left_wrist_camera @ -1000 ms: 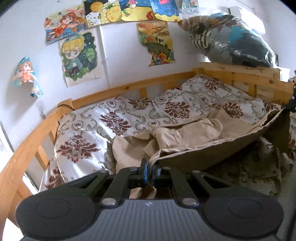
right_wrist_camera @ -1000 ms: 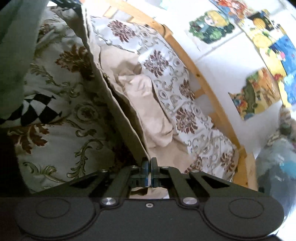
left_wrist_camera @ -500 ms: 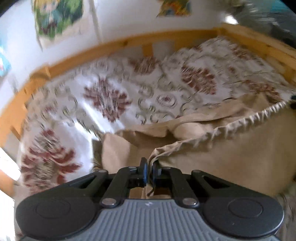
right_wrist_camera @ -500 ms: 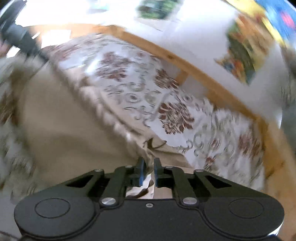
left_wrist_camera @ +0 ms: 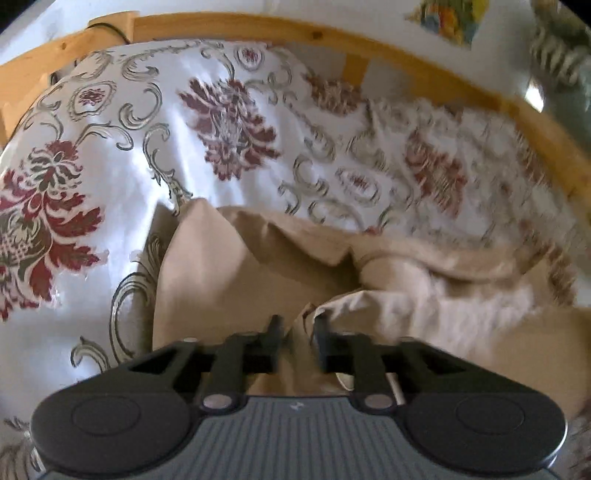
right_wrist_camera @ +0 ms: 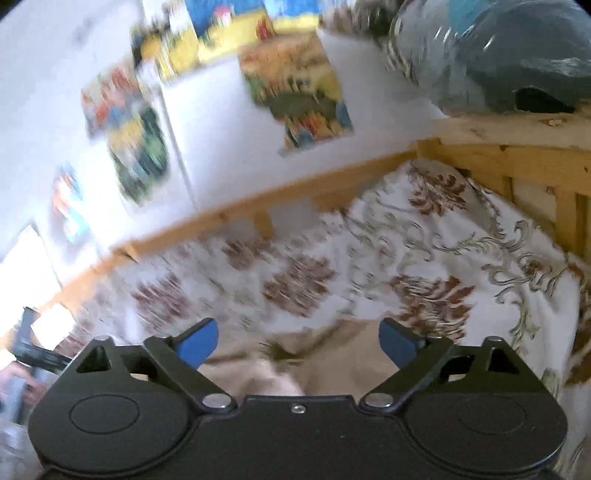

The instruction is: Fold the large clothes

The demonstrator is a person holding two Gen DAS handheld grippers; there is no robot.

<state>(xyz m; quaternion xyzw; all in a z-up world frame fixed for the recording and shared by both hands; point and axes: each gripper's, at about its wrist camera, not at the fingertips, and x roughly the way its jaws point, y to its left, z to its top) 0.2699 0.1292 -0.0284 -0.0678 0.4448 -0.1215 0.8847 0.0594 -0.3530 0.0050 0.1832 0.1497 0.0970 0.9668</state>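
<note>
Left gripper [left_wrist_camera: 297, 332]: my jaws stand a little apart, a narrow gap between them. A fold of the beige garment [left_wrist_camera: 236, 280] sits in that gap; I cannot tell from this view whether the fingers actually press on it.
Right gripper [right_wrist_camera: 298, 338]: I have it spread wide, the blue fingertips [right_wrist_camera: 197, 341] far apart and nothing between them. It hovers just above the cloth.
Beige garment: lies rumpled on the floral bedspread [left_wrist_camera: 110, 147], bunched into ridges right in front of my left gripper. In the right wrist view I see its edge [right_wrist_camera: 332, 354] directly below the open jaws, much blurred.
Floral bedspread: white with dark red flowers and grey scrolls, covering the bed up to the wooden bed rail [left_wrist_camera: 258, 29].
Wall: cartoon posters [right_wrist_camera: 299, 96] hang above the rail, smeared by motion.
Top right: a clear plastic bag of clothes [right_wrist_camera: 498, 55] rests on the wooden headboard [right_wrist_camera: 517, 147].
</note>
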